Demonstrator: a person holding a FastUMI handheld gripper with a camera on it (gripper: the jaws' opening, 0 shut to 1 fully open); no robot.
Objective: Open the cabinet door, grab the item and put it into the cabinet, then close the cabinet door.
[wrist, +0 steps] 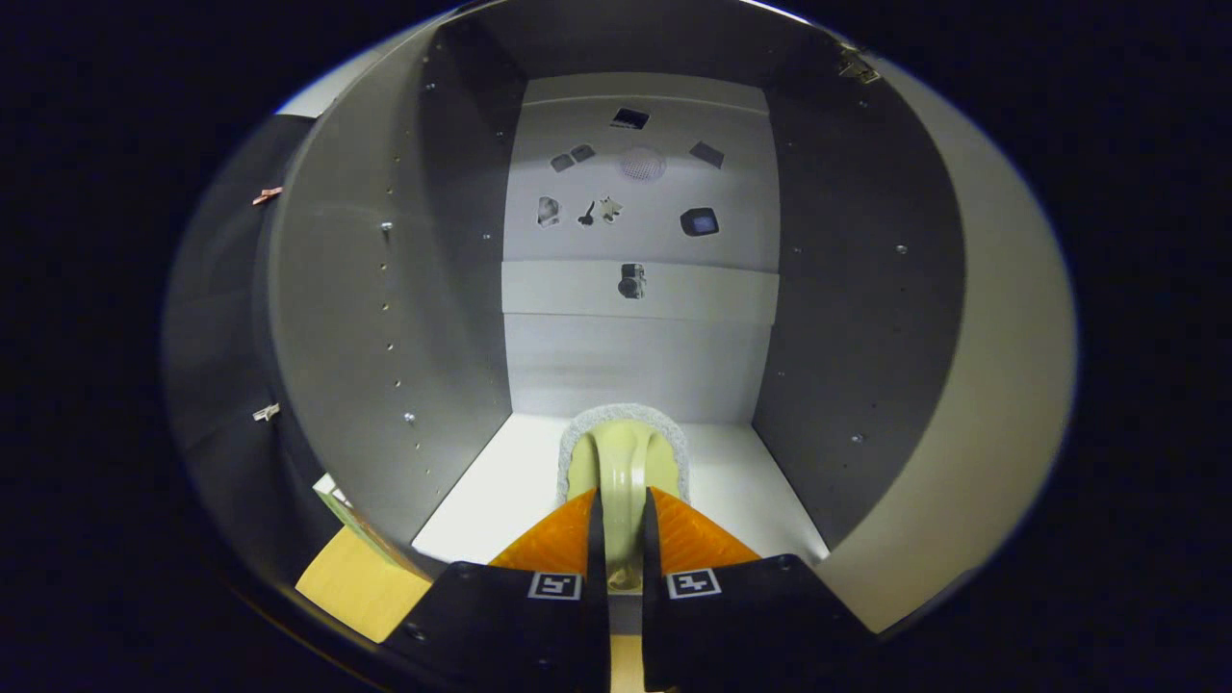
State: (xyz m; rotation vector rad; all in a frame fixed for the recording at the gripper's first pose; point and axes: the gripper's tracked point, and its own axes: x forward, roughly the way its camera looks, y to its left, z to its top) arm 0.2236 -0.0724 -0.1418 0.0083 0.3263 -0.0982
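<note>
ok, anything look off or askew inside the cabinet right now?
Nothing stands out. The gripper is shut on the beige brush handle, its grey-edged head over the white cabinet floor. Cabinet walls look intact; the back panel's cutouts look deliberate.

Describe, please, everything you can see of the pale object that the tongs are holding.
The pale object is cream-yellow and smooth, like plastic, with a narrow arched handle running back to the tongs. Its far end widens into a rounded head edged with a grey, fuzzy-looking pad. Both orange fingers press on the handle from either side. It points straight ahead into the open cabinet, over the white cabinet floor; whether it touches that floor cannot be told.
</note>
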